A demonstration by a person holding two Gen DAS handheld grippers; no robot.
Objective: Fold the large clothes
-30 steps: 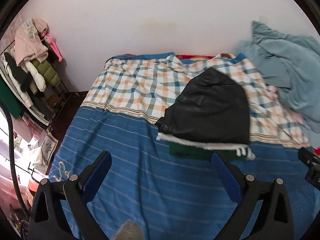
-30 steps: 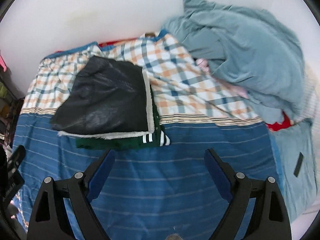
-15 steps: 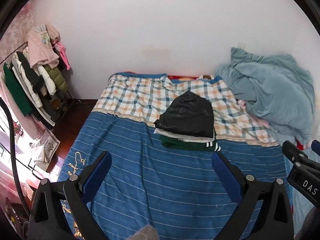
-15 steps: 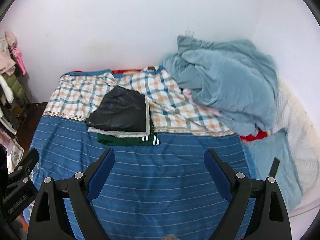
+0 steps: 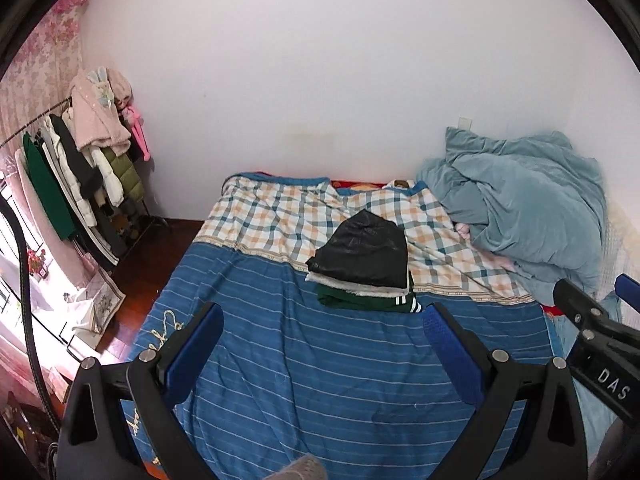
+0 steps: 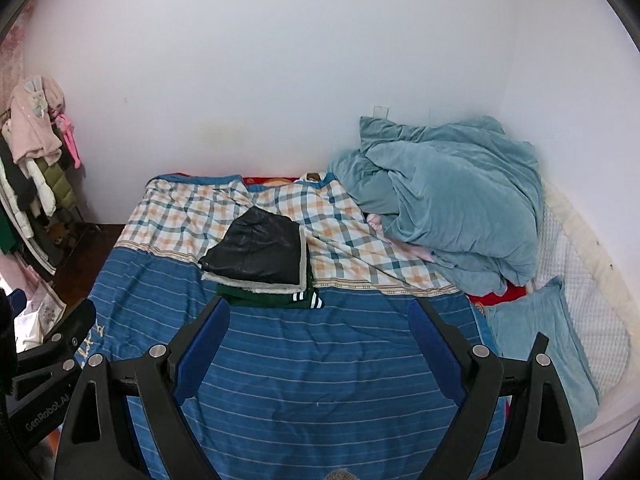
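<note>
A folded black leather-look garment (image 5: 366, 252) with a pale fleece lining lies on top of a folded dark green garment (image 5: 360, 300) with white stripes, stacked mid-bed on the blue striped bedspread (image 5: 320, 360). The stack also shows in the right wrist view: the black garment (image 6: 260, 250) and the green garment (image 6: 272, 298). My left gripper (image 5: 324, 332) is open and empty, held well back above the bed's near part. My right gripper (image 6: 320, 326) is open and empty too, also well back from the stack.
A crumpled teal quilt (image 6: 452, 204) is heaped at the bed's far right, with a teal pillow (image 6: 536, 340) below it. A checked sheet (image 5: 280, 216) covers the far half. A clothes rack (image 5: 76, 168) with hanging coats stands left of the bed. A white wall lies behind.
Both grippers have pulled back and up from the stack, so the garments look smaller and more of the room shows. The stack has not moved. Both stay open.
</note>
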